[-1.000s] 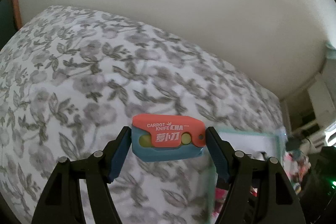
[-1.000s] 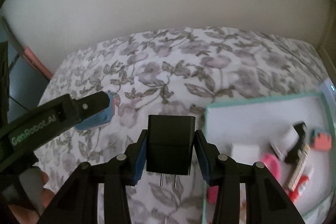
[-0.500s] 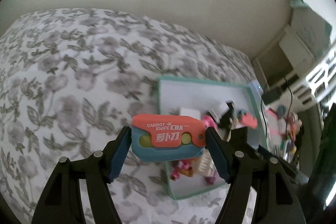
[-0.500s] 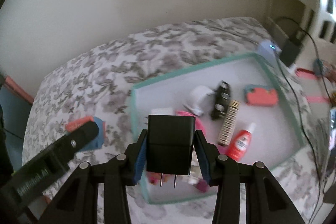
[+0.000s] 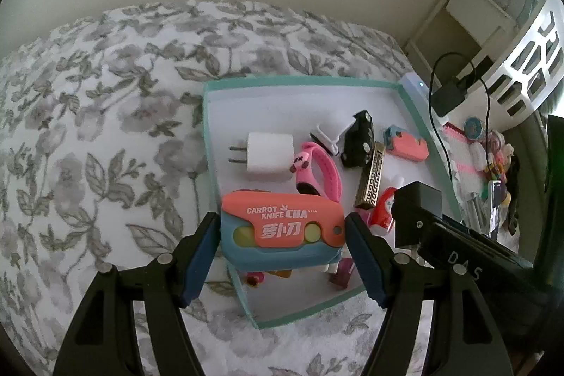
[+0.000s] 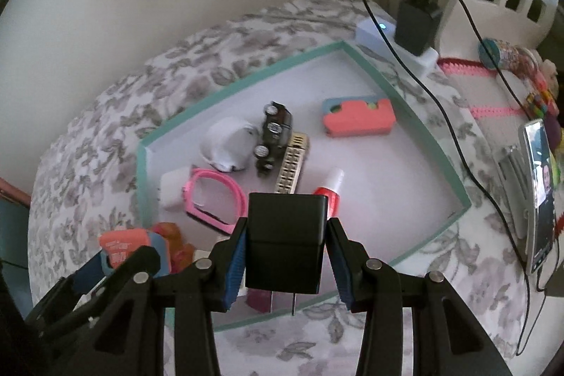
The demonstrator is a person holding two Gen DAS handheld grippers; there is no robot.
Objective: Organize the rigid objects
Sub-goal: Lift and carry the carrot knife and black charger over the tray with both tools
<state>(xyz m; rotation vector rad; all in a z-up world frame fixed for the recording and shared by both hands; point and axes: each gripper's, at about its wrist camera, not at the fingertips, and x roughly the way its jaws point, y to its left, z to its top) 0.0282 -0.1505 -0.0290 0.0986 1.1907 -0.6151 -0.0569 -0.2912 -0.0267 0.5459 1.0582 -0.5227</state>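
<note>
Below both of your tools a teal-rimmed tray (image 5: 419, 115) sits on the floral bed cover (image 5: 105, 129), with a white charger (image 5: 269, 154) and a toy car (image 6: 275, 129) inside. Your left tool (image 5: 282, 233) is clamped on the carrot knife toy (image 5: 282, 228), held above the tray's near corner. Your right tool (image 6: 285, 252) grips the black charger (image 6: 285, 242), prongs down, above the near rim.

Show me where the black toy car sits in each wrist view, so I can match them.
Left wrist: black toy car upper right of the tray's floor, beside the gold patterned bar.
Right wrist: car at the picture's centre, above the black charger.
Shared landmark: teal-rimmed tray.
</note>
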